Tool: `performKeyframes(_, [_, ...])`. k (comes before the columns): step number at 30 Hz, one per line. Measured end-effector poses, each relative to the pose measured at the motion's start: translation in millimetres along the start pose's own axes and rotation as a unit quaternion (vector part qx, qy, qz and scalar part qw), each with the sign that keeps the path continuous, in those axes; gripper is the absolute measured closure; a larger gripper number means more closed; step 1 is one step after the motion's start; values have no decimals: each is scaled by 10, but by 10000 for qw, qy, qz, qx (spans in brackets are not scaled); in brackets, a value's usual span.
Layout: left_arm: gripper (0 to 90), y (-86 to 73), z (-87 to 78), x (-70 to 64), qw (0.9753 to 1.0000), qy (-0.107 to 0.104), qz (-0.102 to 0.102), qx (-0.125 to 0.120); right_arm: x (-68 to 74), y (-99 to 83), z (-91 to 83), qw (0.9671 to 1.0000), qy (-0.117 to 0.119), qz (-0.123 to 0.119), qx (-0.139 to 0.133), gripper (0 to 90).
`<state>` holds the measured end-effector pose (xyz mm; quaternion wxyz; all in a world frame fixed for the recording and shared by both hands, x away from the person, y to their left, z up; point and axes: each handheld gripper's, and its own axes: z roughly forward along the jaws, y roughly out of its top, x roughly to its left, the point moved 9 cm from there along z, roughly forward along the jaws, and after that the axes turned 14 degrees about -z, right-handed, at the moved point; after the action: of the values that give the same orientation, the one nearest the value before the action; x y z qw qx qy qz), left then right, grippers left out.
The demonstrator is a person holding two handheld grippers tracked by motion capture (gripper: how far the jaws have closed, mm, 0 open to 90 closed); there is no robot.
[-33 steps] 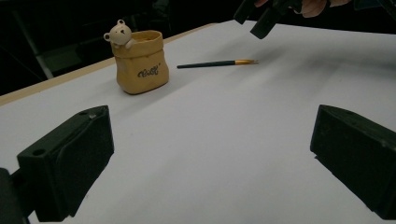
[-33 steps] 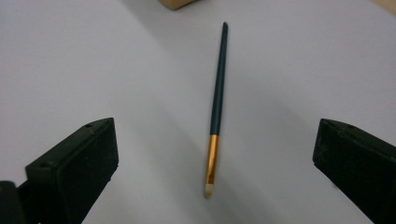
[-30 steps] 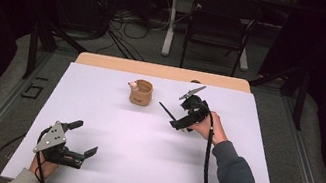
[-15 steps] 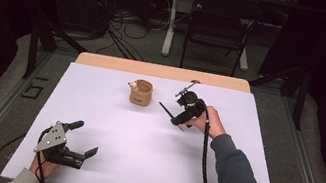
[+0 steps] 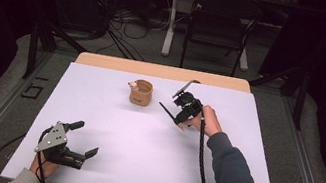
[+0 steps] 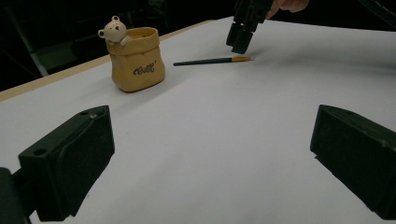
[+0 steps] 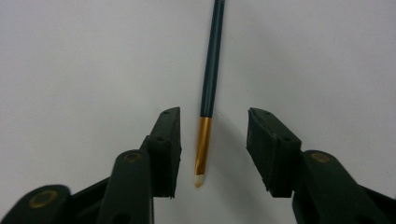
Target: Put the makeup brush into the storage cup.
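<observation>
White table covering [image 5: 139, 158] carries a tan sack-shaped pot [image 5: 141, 92] with a small bear figure on its rim, and just beside it a slim paintbrush [image 7: 211, 70] lying flat: dark teal handle, gold ferrule, pale tip. Right gripper [image 7: 212, 140] hangs released, jaws either side of the ferrule without touching. Left gripper [image 5: 82, 139] rests spread wide near the front edge.

Your right gripper [image 7: 213, 149]: jaws parted, pointing down at the white table [image 7: 84, 60] | paintbrush [image 7: 209, 88]: lies flat between your jaws, touching neither | gold ferrule and pale tip sit nearest you, in the gap | dark handle runs far, past the top edge.
</observation>
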<state>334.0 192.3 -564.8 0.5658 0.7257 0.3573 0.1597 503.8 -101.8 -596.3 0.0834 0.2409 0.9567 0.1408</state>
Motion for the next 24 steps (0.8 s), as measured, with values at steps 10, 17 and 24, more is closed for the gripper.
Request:
performKeyframes(10, [0,-3,-7,4,10000,8,8,38,17,-3,120,9997,101,129,176,697])
performKeyframes(17, [1,5,-10,5,10000,31,29,10,26,3,163,9995,96,175,253,758])
performKeyframes(24, [0,2,-9,7,10000,36,22,19,10,-2,188,9990,75,309,311,797])
